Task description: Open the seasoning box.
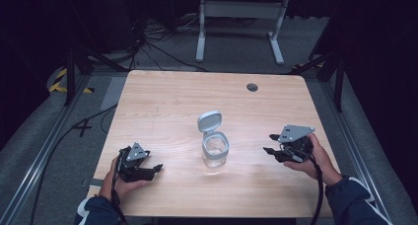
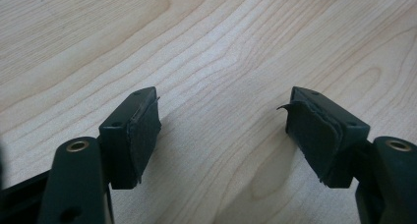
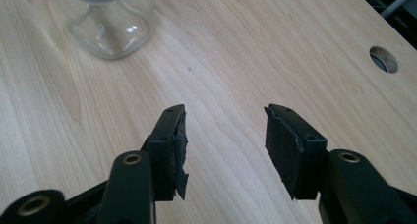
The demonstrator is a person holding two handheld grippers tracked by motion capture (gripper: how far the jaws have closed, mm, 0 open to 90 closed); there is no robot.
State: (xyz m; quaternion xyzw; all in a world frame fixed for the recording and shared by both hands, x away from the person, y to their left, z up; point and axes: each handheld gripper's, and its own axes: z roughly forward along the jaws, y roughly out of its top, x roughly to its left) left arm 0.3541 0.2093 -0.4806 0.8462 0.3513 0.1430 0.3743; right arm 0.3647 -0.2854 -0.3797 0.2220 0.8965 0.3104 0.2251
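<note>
Our left gripper (image 1: pixel 156 168) rests low near the table's (image 1: pixel 162 101) left front corner with its jaws spread and nothing but bare wood grain between the pads (image 2: pixel 142 135). Our right gripper (image 1: pixel 270 143) hangs at the right side, jaws likewise parted and empty, pointing inward across the tabletop. Between the two, well apart from both, stands the clear glass jar (image 1: pixel 215 150), upright near the middle of the table, its grey flip lid (image 1: pixel 209 120) swung up and back on its hinge so the mouth is open. In the right gripper view the jar's base (image 3: pixel 110 30) sits ahead and to the left of the jaws, not yet between them. We judge that we are between grips, with the lid already open and both tools free. Whatever comes next, closing the lid or lifting the jar, calls for bringing one gripper in to steady the glass body squarely before the other works the lid, since smooth glass may slip.
</note>
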